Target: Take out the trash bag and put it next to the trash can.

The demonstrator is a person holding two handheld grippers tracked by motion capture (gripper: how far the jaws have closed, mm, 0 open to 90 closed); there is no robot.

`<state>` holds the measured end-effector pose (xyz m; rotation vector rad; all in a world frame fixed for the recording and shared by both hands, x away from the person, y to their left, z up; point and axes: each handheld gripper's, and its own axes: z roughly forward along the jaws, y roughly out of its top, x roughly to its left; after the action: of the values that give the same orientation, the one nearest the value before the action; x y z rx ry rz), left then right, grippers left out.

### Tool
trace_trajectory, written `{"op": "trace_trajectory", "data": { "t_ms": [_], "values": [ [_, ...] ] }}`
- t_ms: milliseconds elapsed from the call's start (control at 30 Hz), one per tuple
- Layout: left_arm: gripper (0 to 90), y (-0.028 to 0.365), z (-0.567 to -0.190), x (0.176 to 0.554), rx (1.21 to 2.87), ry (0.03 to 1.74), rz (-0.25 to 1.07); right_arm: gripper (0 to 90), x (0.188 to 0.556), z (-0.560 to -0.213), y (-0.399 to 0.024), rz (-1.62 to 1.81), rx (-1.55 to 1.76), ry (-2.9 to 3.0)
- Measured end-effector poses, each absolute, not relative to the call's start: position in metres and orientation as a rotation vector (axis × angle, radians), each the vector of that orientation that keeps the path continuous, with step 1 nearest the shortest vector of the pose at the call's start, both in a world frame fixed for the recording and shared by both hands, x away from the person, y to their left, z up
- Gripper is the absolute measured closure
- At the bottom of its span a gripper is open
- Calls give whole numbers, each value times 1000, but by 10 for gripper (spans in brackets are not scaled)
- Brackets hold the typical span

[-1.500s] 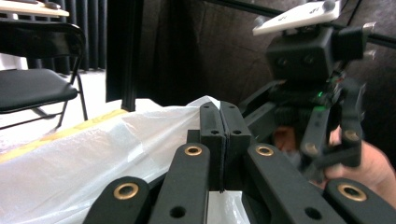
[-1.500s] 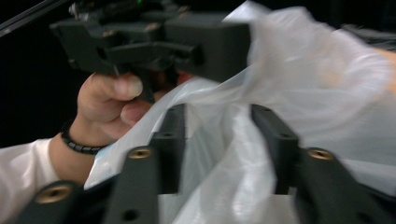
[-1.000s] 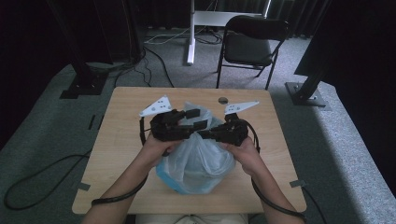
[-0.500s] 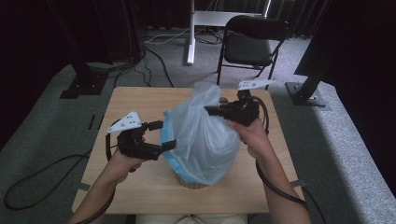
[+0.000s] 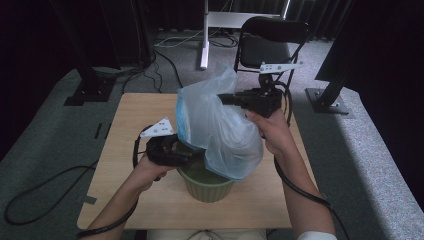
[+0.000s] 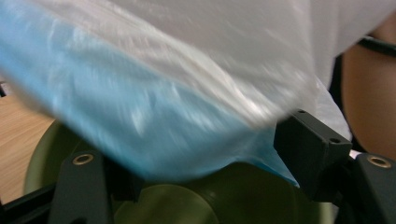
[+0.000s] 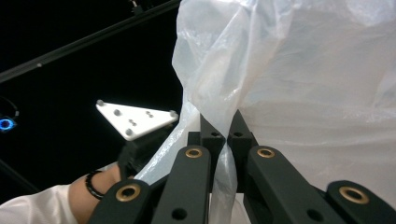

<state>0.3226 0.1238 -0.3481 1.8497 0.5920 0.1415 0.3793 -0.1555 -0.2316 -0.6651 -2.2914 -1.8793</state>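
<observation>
A pale blue see-through plastic bag (image 5: pixel 220 125) hangs in the air over a green round pot (image 5: pixel 207 182) on the wooden table (image 5: pixel 140 110). My right gripper (image 5: pixel 225 98) is shut on the bag's upper edge and holds it up; in the right gripper view the film (image 7: pixel 317 93) is pinched between the jaws of the right gripper (image 7: pixel 224 126). My left gripper (image 5: pixel 192 150) sits low at the pot's left rim, under the bag. Its jaws have just been closing but stand apart, with the bag's lower edge (image 6: pixel 187 93) draped between them above the pot (image 6: pixel 261 186).
A black folding chair (image 5: pixel 270 42) and a white stand leg (image 5: pixel 204 35) are on the carpet beyond the table's far edge. Black frame posts stand left and right. Bare tabletop (image 6: pixel 18 140) lies left of the pot. The right forearm (image 6: pixel 369 107) is close behind the bag.
The right gripper has risen with the bag, baring the green pot. The left gripper left the bag's top, swung out left, then came back low to the pot's rim.
</observation>
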Motion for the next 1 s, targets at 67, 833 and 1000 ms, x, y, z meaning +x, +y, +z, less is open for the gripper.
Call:
{"op": "trace_trajectory", "data": {
  "t_ms": [67, 833, 1000],
  "values": [
    [297, 117, -349, 327, 1840, 593, 147, 893, 381, -236, -153, -1867, -640, -2254],
    [900, 134, -326, 316, 1668, 573, 216, 893, 381, -304, -175, -1707, -771, -2216],
    [898, 130, -341, 324, 1793, 597, 218, 893, 383, -299, -182, -1753, -753, -2146]
  ]
}}
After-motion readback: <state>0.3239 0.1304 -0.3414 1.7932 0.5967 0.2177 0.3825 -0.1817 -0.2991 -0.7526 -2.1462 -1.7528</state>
